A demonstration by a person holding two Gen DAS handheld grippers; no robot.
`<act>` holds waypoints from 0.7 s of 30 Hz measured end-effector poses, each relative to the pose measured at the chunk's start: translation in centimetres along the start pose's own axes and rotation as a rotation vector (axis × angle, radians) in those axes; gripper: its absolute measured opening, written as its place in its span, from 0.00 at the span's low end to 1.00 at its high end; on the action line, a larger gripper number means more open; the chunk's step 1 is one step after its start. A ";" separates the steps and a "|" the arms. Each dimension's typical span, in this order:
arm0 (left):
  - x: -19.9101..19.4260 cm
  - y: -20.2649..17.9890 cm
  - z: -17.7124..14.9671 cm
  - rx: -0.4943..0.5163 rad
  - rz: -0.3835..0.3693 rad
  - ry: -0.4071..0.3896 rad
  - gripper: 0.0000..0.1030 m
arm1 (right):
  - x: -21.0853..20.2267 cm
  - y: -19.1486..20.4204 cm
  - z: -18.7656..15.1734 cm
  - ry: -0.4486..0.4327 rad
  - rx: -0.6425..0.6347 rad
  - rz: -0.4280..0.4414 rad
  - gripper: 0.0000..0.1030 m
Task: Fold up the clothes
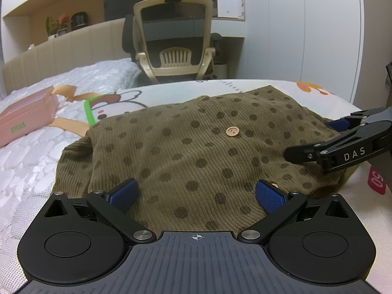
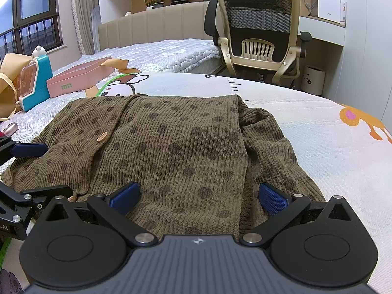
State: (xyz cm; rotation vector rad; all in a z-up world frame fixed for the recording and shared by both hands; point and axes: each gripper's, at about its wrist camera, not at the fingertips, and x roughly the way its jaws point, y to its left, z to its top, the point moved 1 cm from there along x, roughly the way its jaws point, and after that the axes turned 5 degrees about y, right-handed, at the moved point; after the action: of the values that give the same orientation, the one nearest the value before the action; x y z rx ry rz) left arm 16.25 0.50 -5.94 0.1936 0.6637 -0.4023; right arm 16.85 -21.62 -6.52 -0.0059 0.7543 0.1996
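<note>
A: From the left wrist camera, the nearest thing is the left gripper (image 1: 196,194), its blue pads spread wide with nothing between them, poised over the near edge of the brown dotted cardigan (image 1: 196,147).

B: And where does the cardigan lie?

A: On a white cartoon-print mat (image 1: 171,91) that covers the bed; a wooden button (image 1: 232,131) shows near the middle of the cloth. The right gripper (image 1: 316,137) comes in from the right edge over the garment's far side, fingers parted, one blue pad showing behind.

B: Beyond that?

A: A pink box (image 1: 27,120) sits on the bed to the left, and an office chair (image 1: 172,39) stands behind.

B: The right wrist camera?

A: Closest is the right gripper (image 2: 198,196), released too, pads wide apart above the cardigan (image 2: 171,147), straddling a folded edge that runs away from the lens. The left gripper (image 2: 36,169) shows at the left border, spread, beside the buttoned strip. A teal toy (image 2: 36,85) stands well apart, near the pink box (image 2: 78,78).
</note>
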 end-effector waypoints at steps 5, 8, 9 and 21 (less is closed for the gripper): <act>0.0 0.0 0.0 -0.003 -0.005 -0.003 1.00 | 0.0 0.0 0.0 0.000 0.000 0.000 1.00; 0.0 0.1 0.0 -0.009 -0.009 -0.005 1.00 | 0.0 0.0 0.0 0.000 0.000 0.000 1.00; 0.0 0.1 0.0 -0.010 -0.009 -0.005 1.00 | 0.0 0.0 0.0 0.000 0.000 0.000 1.00; 0.0 0.1 0.0 -0.008 -0.008 -0.005 1.00 | 0.0 0.1 0.0 0.000 0.000 -0.001 1.00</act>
State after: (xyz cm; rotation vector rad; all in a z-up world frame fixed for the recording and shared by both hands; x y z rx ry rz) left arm 16.27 0.63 -5.91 0.1822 0.6615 -0.4074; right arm 16.88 -21.54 -6.51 -0.0063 0.7542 0.1988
